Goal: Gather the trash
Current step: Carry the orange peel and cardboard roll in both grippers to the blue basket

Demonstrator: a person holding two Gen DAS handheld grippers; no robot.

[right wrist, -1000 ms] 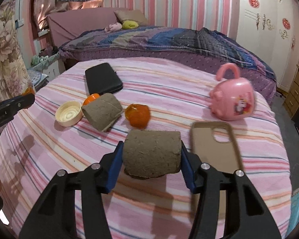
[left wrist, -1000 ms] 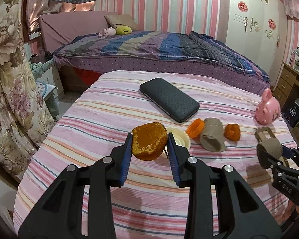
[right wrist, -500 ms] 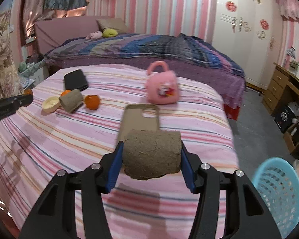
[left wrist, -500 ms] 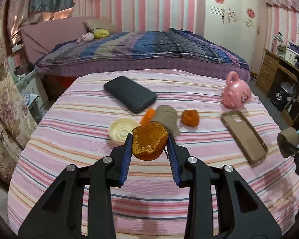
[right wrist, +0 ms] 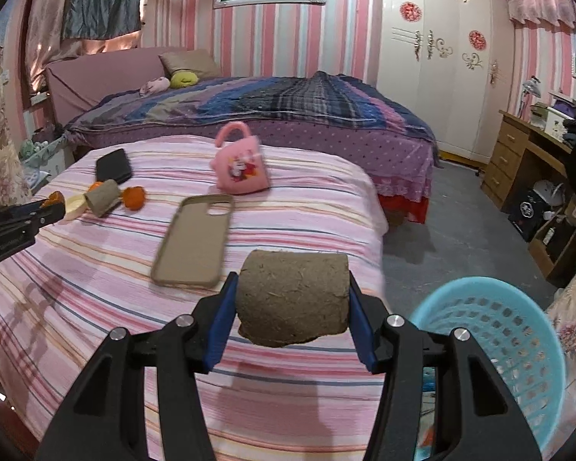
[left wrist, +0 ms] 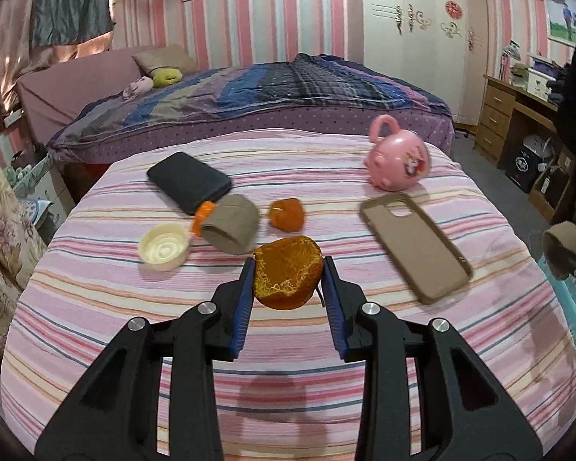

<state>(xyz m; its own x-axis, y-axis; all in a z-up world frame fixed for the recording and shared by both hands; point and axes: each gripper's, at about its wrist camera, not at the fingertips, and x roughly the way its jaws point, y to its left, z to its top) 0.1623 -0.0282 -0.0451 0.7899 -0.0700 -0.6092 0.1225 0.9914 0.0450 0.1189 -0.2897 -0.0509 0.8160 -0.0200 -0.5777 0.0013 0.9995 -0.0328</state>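
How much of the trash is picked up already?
None looks binned yet: what shows of the blue basket looks empty. In hand: the left gripper holds an orange peel, the right gripper a cardboard roll. Left on the bed: another roll, peel pieces, a cream lid.

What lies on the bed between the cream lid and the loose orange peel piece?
A cardboard tube on its side, a small orange cap at its end, seen in both wrist views.
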